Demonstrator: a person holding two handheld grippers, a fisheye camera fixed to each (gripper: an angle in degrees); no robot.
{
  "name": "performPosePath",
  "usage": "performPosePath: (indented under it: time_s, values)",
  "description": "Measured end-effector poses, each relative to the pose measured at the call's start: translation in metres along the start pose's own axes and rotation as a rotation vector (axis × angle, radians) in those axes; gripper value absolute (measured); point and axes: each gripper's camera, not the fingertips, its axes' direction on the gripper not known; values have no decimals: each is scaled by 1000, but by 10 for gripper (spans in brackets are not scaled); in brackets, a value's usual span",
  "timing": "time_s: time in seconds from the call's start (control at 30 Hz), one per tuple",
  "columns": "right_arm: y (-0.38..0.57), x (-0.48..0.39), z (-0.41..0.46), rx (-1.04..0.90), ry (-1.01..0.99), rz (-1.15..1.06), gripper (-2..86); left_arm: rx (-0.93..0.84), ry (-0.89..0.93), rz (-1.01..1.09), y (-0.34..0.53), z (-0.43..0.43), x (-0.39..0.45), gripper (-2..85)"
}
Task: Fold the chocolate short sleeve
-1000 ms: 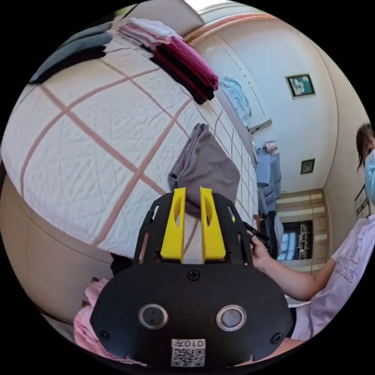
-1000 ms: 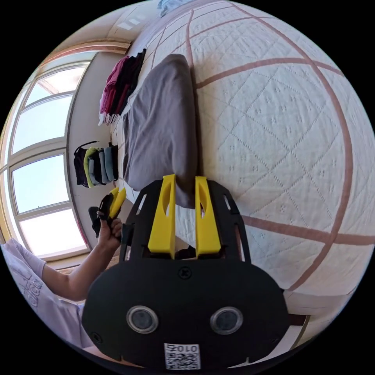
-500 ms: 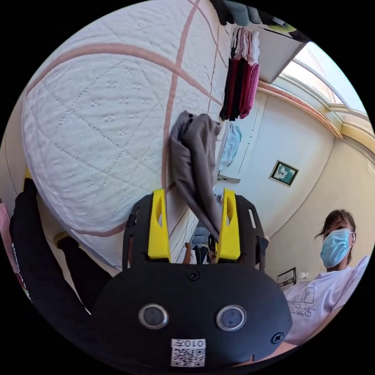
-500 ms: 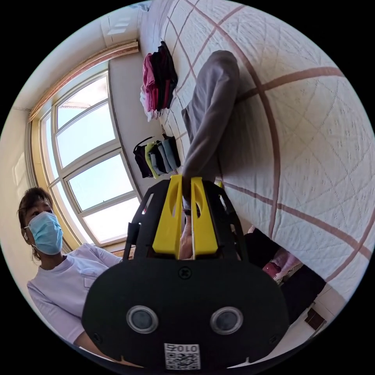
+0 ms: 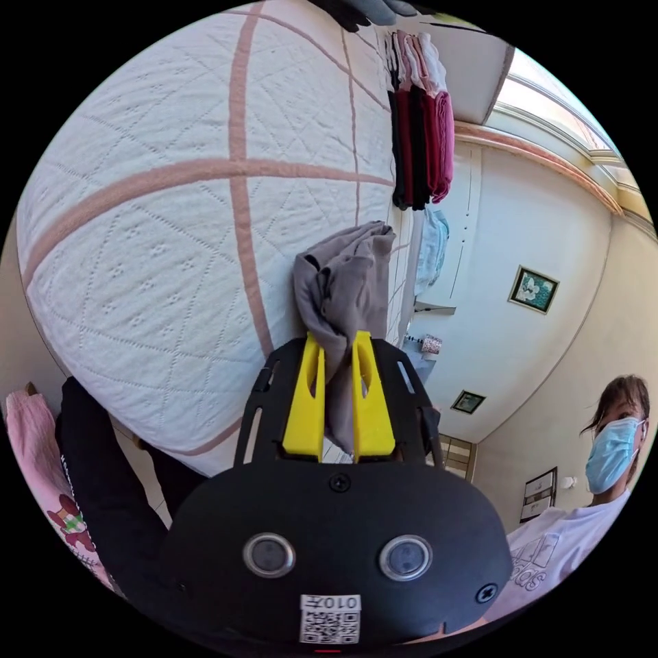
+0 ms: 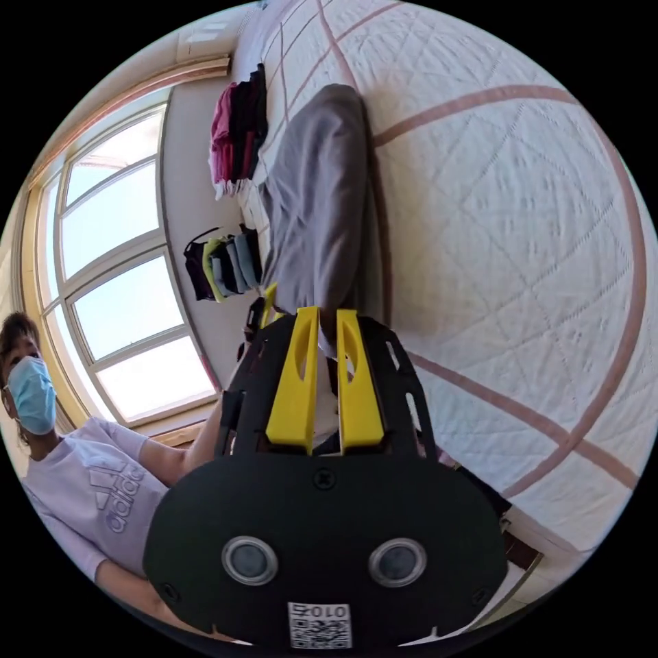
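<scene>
The chocolate short sleeve shirt (image 5: 346, 281) lies bunched and partly folded on the white quilted bed (image 5: 157, 260). In the left gripper view my left gripper (image 5: 334, 337) is shut on one end of the shirt, and cloth runs down between its yellow jaws. In the right gripper view the shirt (image 6: 319, 199) stretches away over the bed (image 6: 507, 226). My right gripper (image 6: 327, 313) is shut on its near edge. Just left of the right jaws, the left gripper (image 6: 267, 299) shows as a yellow tip at the shirt's other corner.
A stack of folded red, pink and black clothes (image 5: 421, 103) (image 6: 236, 130) sits further along the bed, with a second stack of dark, green and blue pieces (image 6: 223, 267) beyond it. A person in a pale shirt (image 6: 89, 480) (image 5: 548, 555) stands by the window (image 6: 116, 274). Pink and black clothes (image 5: 48, 452) hang at the bed's edge.
Half a second ago the left jaws stood open with the cloth against one of them; now they are shut on it. The right gripper has kept its hold. Both views have rolled.
</scene>
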Motion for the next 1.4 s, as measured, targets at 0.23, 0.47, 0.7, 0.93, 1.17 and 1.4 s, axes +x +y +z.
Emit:
performPosePath:
  time_s: [0.23,0.47,0.7,0.93,1.17,1.4]
  values:
    - [29,47,5,147,-159,-98,117,-65,88,-9,-5,10,34,81]
    - [32,74,7,183,-335,-128,130,-122,210,-55,-18,28,73,80]
    - [26,72,19,225,-473,-124,139,-149,258,-69,-29,43,92,79]
    - [9,80,22,278,-696,-60,115,-144,254,-51,-51,40,94,82]
    - [7,56,-24,189,-372,28,57,-163,-8,73,-82,15,80,94]
    - [3,10,-79,83,-246,-9,54,-150,-116,63,-92,6,66,97]
